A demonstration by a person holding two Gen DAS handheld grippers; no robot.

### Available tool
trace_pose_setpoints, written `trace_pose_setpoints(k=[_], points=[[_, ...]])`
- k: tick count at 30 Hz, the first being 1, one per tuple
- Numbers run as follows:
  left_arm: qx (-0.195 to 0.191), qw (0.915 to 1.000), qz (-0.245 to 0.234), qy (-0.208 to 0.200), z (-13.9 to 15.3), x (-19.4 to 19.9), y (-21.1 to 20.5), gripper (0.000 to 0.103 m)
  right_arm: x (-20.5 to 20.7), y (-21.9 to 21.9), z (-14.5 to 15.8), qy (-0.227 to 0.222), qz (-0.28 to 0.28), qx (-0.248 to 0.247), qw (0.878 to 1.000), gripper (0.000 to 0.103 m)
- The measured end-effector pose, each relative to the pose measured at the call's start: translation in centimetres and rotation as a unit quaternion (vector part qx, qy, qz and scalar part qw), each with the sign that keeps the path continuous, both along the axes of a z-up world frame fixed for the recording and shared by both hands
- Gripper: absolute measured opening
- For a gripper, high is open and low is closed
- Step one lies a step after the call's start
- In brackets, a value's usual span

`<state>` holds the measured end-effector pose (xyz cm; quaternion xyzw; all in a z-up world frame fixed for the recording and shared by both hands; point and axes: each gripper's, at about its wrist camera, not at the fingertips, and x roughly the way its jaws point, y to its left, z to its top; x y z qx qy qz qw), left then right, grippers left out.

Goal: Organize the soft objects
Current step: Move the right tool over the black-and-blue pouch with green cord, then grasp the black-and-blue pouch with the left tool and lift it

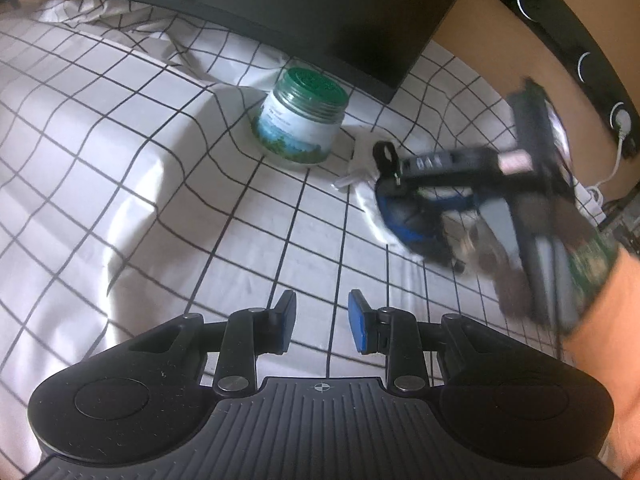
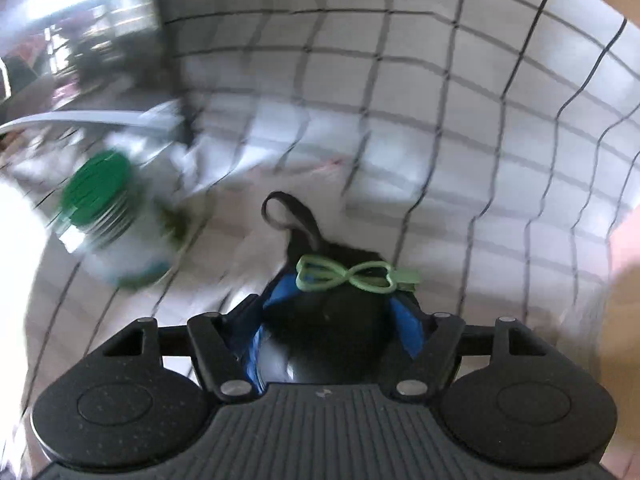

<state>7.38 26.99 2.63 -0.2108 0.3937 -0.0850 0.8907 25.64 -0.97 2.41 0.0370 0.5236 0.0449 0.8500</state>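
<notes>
The left gripper [image 1: 322,322] hovers over the checked sheet [image 1: 120,168], jaws partly apart, nothing between them. Only the right wrist view shows the green bow-shaped clip [image 2: 352,277] on the black-and-blue pouch [image 2: 340,320], which lies between the right gripper's [image 2: 336,320] spread jaws; pad contact is hidden. A green-lidded jar [image 1: 300,120] stands beside the pouch.

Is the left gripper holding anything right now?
No, the left gripper hangs over the checked sheet with nothing between its blue pads.
</notes>
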Motion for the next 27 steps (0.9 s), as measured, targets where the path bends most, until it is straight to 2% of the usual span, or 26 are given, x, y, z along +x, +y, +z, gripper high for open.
trace_pose_setpoints(k=[6, 13, 18, 20, 24, 27], points=[[-0.001, 1.0000, -0.008, 0.005, -0.3, 1.1, -0.9, 0.031, -5.7, 0.7, 1.0, 0.002, 0.029, 0.026, 0.999, 0.070], [0.010, 0.9995, -0.028, 0.008, 0.1, 2.5, -3.4, 0.032, -10.8, -1.6, 1.4, -0.015, 0.021, 0.009, 1.000, 0.070], [0.030, 0.9986, -0.043, 0.012, 0.5, 2.9, -5.9, 0.032, -13.6, -4.2, 2.8, -0.048, 0.015, 0.000, 0.999, 0.071], [0.039, 0.9982, -0.044, 0.011, 0.7, 2.8, -6.7, 0.032, -14.8, -5.5, 3.7, -0.067, 0.017, 0.007, 0.998, 0.074], [0.048, 0.9983, -0.031, 0.013, 1.1, 2.4, -7.3, 0.032, -17.1, -7.4, 5.1, -0.104, 0.023, -0.014, 0.994, 0.082], [0.050, 0.9986, -0.011, 0.016, 1.1, 1.9, -7.2, 0.032, -18.2, -8.3, 5.0, -0.109, 0.032, -0.025, 0.993, 0.082]])
